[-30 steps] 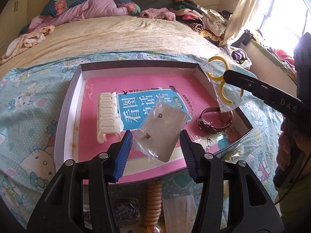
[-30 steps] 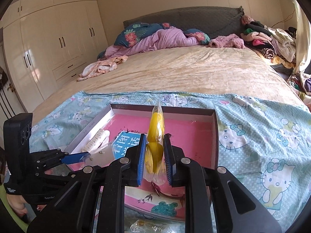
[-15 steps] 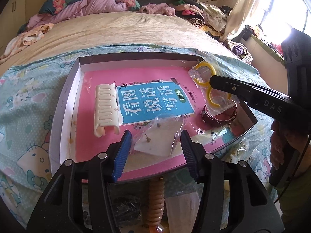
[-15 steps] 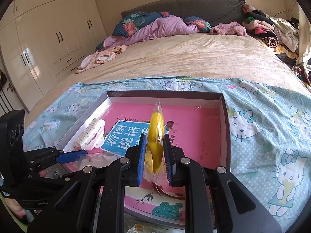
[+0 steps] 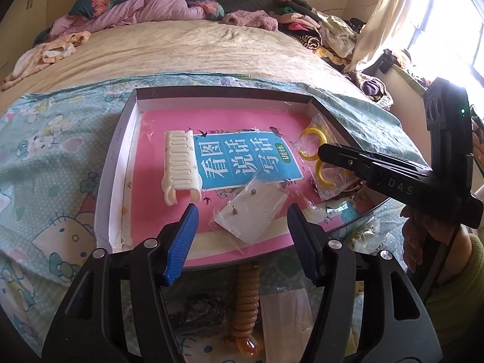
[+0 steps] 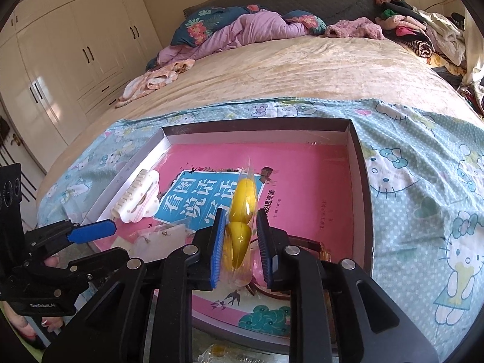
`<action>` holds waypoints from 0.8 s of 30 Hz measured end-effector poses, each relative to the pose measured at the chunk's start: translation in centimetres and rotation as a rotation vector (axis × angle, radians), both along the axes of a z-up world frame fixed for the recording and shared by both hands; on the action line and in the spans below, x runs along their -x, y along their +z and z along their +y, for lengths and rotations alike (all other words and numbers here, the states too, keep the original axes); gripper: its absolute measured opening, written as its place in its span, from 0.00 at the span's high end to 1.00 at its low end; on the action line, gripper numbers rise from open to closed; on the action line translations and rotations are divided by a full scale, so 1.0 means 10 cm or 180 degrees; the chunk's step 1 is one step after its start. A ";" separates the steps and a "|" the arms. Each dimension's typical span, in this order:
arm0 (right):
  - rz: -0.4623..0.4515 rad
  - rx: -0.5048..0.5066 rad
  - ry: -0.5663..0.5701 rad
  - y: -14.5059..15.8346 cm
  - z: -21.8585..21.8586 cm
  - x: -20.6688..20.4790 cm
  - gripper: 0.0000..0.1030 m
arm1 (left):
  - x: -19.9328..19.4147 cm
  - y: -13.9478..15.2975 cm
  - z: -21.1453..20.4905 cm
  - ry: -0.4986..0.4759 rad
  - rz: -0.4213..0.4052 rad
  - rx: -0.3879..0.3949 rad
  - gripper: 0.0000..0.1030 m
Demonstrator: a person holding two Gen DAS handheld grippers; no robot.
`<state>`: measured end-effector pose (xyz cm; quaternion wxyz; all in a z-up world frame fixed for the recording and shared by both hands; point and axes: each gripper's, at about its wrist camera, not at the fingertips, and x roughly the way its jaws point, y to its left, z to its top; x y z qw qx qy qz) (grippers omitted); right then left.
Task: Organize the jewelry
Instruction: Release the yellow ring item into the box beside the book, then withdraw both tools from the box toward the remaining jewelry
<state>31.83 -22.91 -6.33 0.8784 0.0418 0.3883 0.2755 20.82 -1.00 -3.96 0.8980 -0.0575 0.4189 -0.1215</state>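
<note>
Left wrist view: the left tongs (image 5: 242, 227) stand wide and empty over the clear plastic packet of small stud earrings (image 5: 251, 208), which lies flat on the pink floor of the shallow grey cardboard box (image 5: 118, 139). Beside it lies a cream plastic hair claw (image 5: 180, 166).

Right wrist view: the right tongs (image 6: 241, 239) bracket the clear bag of yellow hoop earrings (image 6: 240, 211); whether the pads still pinch it I cannot tell. The slick film could slip or cling to a pad and drag onto the brown bangle (image 6: 305, 245) below.
</note>
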 end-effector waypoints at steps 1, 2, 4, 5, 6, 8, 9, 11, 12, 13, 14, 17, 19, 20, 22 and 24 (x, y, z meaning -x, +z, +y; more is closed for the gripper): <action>-0.0011 0.0003 -0.0010 0.01 -0.01 0.01 0.75 | 0.01 0.01 0.01 0.0005 -0.0001 0.0005 0.47; -0.0022 0.0000 -0.0016 0.02 -0.02 0.03 0.74 | 0.02 0.01 0.01 0.0009 -0.0004 0.0006 0.47; -0.0035 -0.0019 -0.0029 0.04 -0.04 0.06 0.69 | 0.04 0.03 0.01 0.0009 -0.0014 0.0006 0.46; -0.0042 -0.0025 -0.0035 0.06 -0.05 0.07 0.68 | 0.05 0.04 0.01 0.0010 -0.0019 0.0006 0.46; -0.0054 -0.0032 -0.0040 0.08 -0.06 0.09 0.65 | 0.05 0.04 0.00 0.0011 -0.0023 0.0008 0.46; -0.0094 -0.0062 -0.0059 0.12 -0.09 0.14 0.55 | 0.06 0.06 0.01 0.0014 -0.0028 0.0012 0.46; -0.0117 -0.0086 -0.0074 0.15 -0.11 0.17 0.47 | 0.07 0.07 0.01 0.0014 -0.0033 0.0011 0.46; -0.0171 -0.0128 -0.0100 0.21 -0.15 0.23 0.39 | 0.08 0.08 0.01 0.0016 -0.0037 0.0009 0.44; -0.0196 -0.0135 -0.0107 0.24 -0.16 0.26 0.36 | 0.09 0.09 0.01 0.0021 -0.0047 0.0007 0.40; -0.0218 -0.0142 -0.0110 0.27 -0.17 0.28 0.33 | 0.10 0.10 0.01 0.0025 -0.0053 0.0007 0.39; -0.0244 -0.0152 -0.0112 0.29 -0.19 0.31 0.31 | 0.11 0.12 0.02 0.0027 -0.0056 0.0010 0.38; -0.0318 -0.0178 -0.0121 0.36 -0.22 0.40 0.21 | 0.15 0.15 0.03 0.0029 -0.0064 0.0034 0.31; -0.0350 -0.0187 -0.0119 0.40 -0.23 0.45 0.20 | 0.17 0.18 0.04 0.0036 -0.0078 0.0035 0.27; -0.0361 -0.0190 -0.0121 0.42 -0.24 0.47 0.20 | 0.18 0.19 0.05 0.0042 -0.0091 0.0030 0.24; -0.0376 -0.0194 -0.0128 0.45 -0.26 0.51 0.20 | 0.21 0.22 0.06 0.0068 -0.0115 0.0033 0.17; -0.0392 -0.0209 -0.0130 0.48 -0.28 0.55 0.19 | 0.23 0.26 0.08 0.0088 -0.0134 0.0044 0.13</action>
